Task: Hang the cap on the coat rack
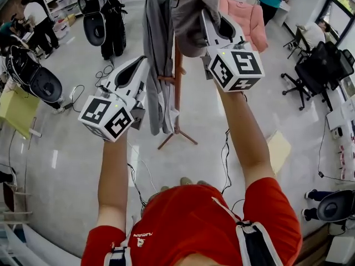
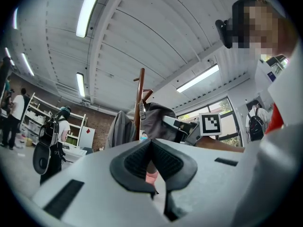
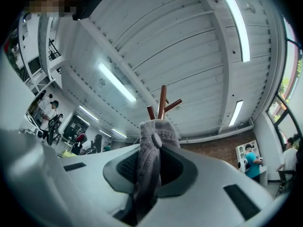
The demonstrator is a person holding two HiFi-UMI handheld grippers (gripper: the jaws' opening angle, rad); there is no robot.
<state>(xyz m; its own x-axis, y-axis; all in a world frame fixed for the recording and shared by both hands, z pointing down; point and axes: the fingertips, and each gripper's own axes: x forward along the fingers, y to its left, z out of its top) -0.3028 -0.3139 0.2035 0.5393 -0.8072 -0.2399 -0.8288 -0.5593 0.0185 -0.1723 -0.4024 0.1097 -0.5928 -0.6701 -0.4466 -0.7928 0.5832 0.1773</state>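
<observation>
A grey cap (image 1: pixel 188 21) hangs bunched against the top of the wooden coat rack (image 1: pixel 178 82), and my right gripper (image 1: pixel 204 16) is shut on its fabric. In the right gripper view the cap (image 3: pixel 154 160) fills the space between the jaws of my right gripper (image 3: pixel 151 148), with the rack's pegs (image 3: pixel 162 100) just beyond it. My left gripper (image 1: pixel 145 60) is lower and to the left, beside the rack, shut and holding nothing. Looking along my left gripper (image 2: pixel 151 143), the rack pole (image 2: pixel 140 98) and the cap (image 2: pixel 156 122) are ahead.
A grey jacket (image 1: pixel 158 54) hangs on the rack's left side. A pink sofa (image 1: pixel 244 15) stands behind it, golf bags (image 1: pixel 105 21) at the back left, and a black office chair (image 1: pixel 321 65) at the right. Cables (image 1: pixel 224 148) trail across the floor near the rack's feet.
</observation>
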